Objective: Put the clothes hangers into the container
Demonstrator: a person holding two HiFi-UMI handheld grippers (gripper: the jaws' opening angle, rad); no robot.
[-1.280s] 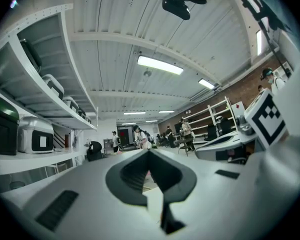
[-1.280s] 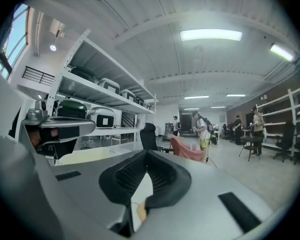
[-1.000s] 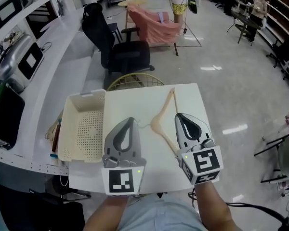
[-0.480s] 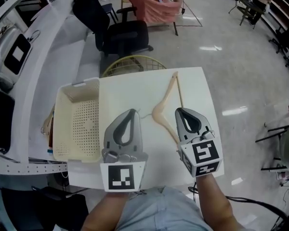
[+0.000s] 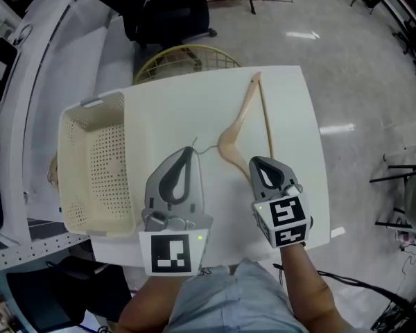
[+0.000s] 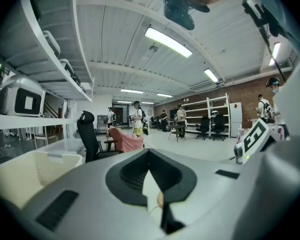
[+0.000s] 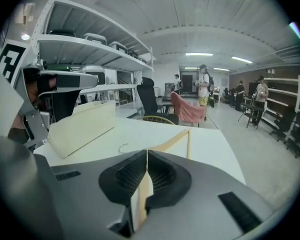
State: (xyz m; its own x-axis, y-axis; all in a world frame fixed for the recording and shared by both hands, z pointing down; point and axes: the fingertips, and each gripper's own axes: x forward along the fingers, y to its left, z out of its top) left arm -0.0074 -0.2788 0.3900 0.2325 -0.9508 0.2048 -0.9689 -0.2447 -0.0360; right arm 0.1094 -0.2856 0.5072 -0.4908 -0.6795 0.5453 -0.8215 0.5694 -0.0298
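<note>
Jaws pressed together on both: left gripper [image 5: 186,152] just beside cream perforated plastic basket [image 5: 75,186], right gripper [image 5: 264,162] over near arm of 1 pale wooden clothes hanger [image 5: 245,111] (flat on white table [image 5: 173,109]).

Bright, even light from ceiling strip lamps [image 6: 168,42]. Glare patches on floor [image 5: 336,128]. Gripper views fisheye-warped, corners dark; nearest foreground soft.
</note>
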